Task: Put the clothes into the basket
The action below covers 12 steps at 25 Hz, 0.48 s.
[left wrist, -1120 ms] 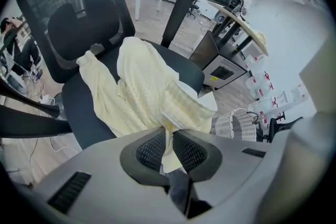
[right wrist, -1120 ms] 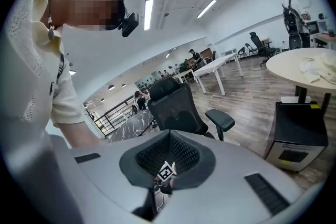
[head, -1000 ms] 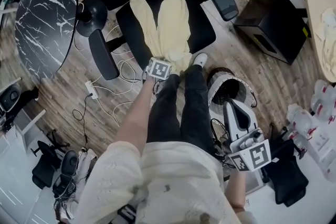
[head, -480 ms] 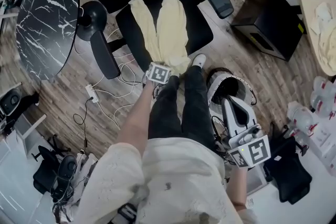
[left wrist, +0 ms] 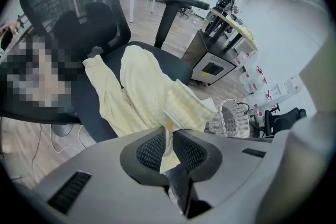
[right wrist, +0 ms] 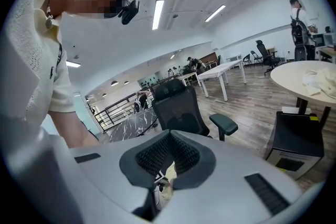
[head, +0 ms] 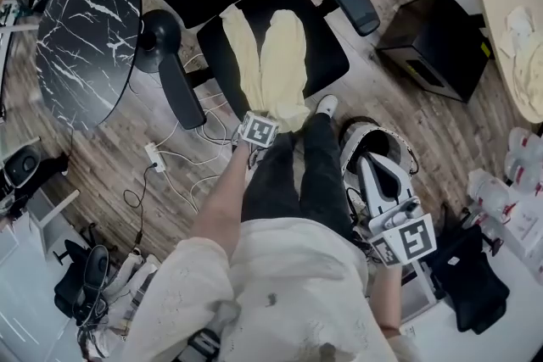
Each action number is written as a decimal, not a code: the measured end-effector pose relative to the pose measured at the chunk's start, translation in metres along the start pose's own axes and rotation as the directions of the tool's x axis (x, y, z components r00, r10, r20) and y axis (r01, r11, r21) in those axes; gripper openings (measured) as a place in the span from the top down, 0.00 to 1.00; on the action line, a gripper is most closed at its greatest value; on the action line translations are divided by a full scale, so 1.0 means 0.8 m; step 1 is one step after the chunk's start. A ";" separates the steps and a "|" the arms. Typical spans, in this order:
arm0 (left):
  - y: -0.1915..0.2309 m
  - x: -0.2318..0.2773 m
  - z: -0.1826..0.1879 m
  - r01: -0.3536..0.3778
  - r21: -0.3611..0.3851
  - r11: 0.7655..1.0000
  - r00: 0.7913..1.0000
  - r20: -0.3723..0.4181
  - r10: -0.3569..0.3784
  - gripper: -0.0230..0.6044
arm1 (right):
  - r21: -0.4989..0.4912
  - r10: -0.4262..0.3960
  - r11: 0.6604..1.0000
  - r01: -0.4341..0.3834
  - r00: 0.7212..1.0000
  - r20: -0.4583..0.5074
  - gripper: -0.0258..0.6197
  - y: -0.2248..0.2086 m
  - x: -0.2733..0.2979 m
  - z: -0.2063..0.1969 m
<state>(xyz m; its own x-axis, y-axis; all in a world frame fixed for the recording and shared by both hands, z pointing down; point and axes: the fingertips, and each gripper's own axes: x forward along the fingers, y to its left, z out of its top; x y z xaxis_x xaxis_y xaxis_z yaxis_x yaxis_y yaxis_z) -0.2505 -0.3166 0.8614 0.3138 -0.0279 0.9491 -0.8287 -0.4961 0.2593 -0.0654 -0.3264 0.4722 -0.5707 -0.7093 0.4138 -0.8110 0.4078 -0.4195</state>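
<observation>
A pale yellow garment (head: 276, 64) lies spread over the seat of a black office chair (head: 327, 55). My left gripper (head: 264, 122) points steeply down at the seat's near edge and is shut on the garment's near hem. In the left gripper view the yellow cloth (left wrist: 144, 89) runs up out of the pinched jaws of the left gripper (left wrist: 169, 132). The white wicker basket (head: 348, 150) stands on the floor right of the person's legs, and shows as the basket (left wrist: 231, 118) past the seat. My right gripper (head: 373, 162) hovers over the basket; the right gripper (right wrist: 169, 138) is shut with nothing in it.
A black cabinet (head: 433, 38) stands right of the chair beside a round beige table (head: 505, 4) with cloth on it. A dark marble table (head: 81, 30) is at the left. Cables and a power strip (head: 154, 155) lie on the wood floor. The person's legs (head: 288, 174) stand between chair and basket.
My left gripper has risen a little with the garment's hem in it, lifting the near edge off the seat. My right gripper has also come up slightly over the basket.
</observation>
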 end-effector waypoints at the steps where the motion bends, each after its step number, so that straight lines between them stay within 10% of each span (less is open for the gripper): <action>1: 0.002 -0.004 -0.003 -0.004 0.005 1.000 1.000 -0.002 0.004 0.87 | -0.004 0.002 1.000 -0.002 1.000 0.001 0.95 0.003 0.000 0.001; 12: -0.017 -0.072 -0.015 0.035 0.063 0.997 0.996 0.080 -0.040 0.87 | -0.043 0.010 0.999 -0.010 1.000 0.009 0.95 0.049 -0.008 0.006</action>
<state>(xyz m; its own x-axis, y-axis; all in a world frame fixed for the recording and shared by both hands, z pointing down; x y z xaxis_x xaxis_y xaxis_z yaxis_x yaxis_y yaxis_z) -0.2631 -0.2977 0.8053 0.3824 -0.0773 0.9208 -0.7866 -0.5500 0.2805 -0.0926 -0.3083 0.4493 -0.5779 -0.7103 0.4019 -0.8100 0.4391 -0.3887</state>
